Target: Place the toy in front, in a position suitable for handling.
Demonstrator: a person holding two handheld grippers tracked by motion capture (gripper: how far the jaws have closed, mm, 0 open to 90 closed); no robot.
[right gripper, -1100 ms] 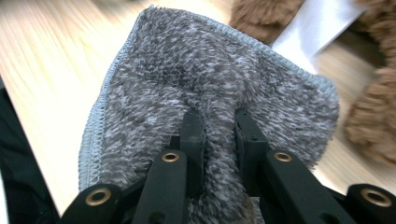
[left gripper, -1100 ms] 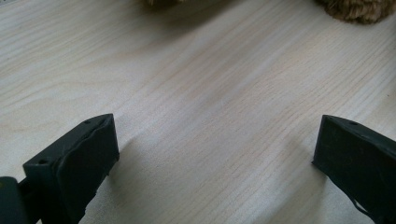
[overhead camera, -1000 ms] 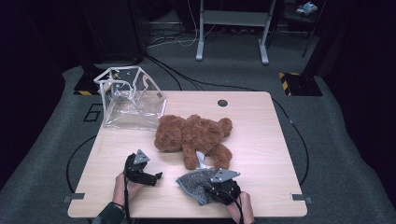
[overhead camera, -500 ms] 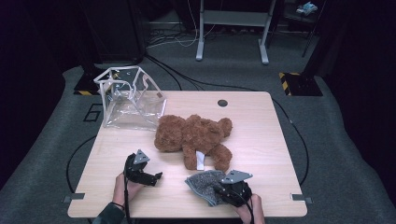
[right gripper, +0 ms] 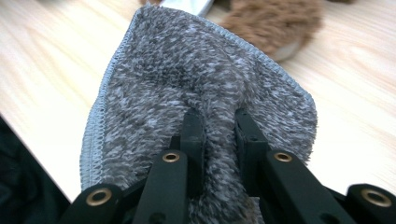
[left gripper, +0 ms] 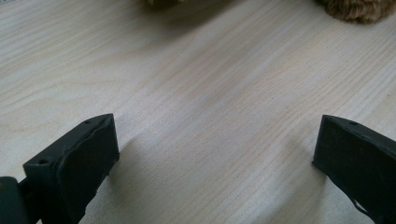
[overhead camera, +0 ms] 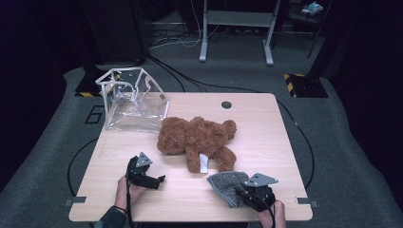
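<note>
A brown teddy bear (overhead camera: 197,137) lies on its front in the middle of the wooden table (overhead camera: 266,128), a white tag (overhead camera: 203,163) at its near side. A grey fluffy cloth (overhead camera: 225,186) lies near the front edge, just in front of the bear's leg (right gripper: 275,23). My right gripper (overhead camera: 238,191) is shut on a fold of this cloth (right gripper: 187,79), and the pile bulges between the two jaws. My left gripper (overhead camera: 159,179) rests low over bare wood at the front left, jaws wide apart with nothing between them (left gripper: 217,154).
A clear plastic box with white edges (overhead camera: 130,99) lies tipped at the table's back left corner. A dark round hole (overhead camera: 226,104) sits near the back edge. Dark carpet, cables and a metal stand (overhead camera: 235,33) lie beyond the table.
My right gripper has dragged the grey cloth to the right and slightly toward the front edge. The left gripper and the bear have stayed put.
</note>
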